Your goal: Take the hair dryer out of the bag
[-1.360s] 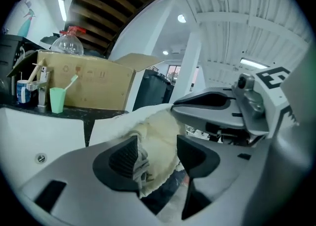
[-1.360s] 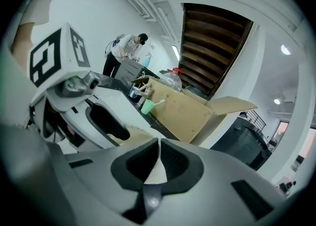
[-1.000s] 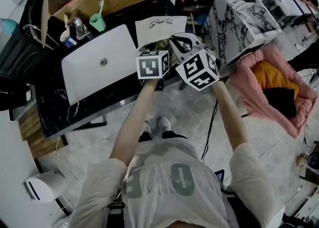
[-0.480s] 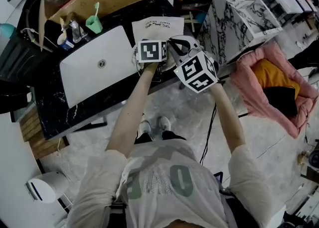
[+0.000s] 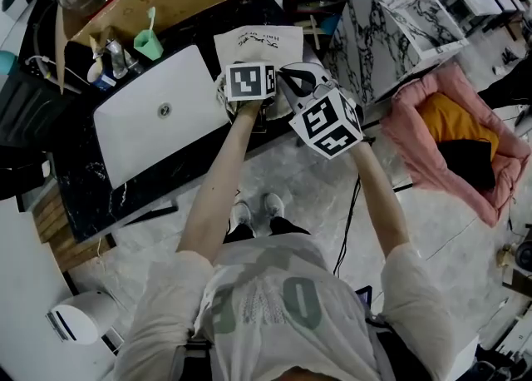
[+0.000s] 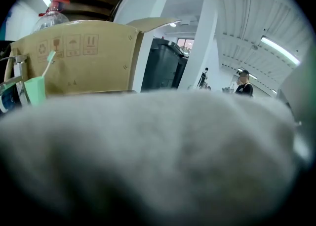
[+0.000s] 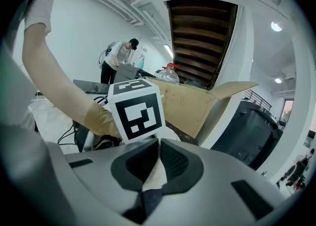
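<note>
Left gripper (image 5: 249,78) forward; bag (image 5: 278,47) lettering illegible

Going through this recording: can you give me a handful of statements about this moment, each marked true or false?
1. The right gripper is shut on cloth of the bag. True.
2. A green cup holding a toothbrush stands on the counter near the sink. True.
3. The hair dryer lies out beside the sink. False: no hair dryer shows in any view.
4. The pink bed is empty. False: orange cloth and black cloth lie in it.
5. Pale cloth fills the lower part of the left gripper view. True.
</note>
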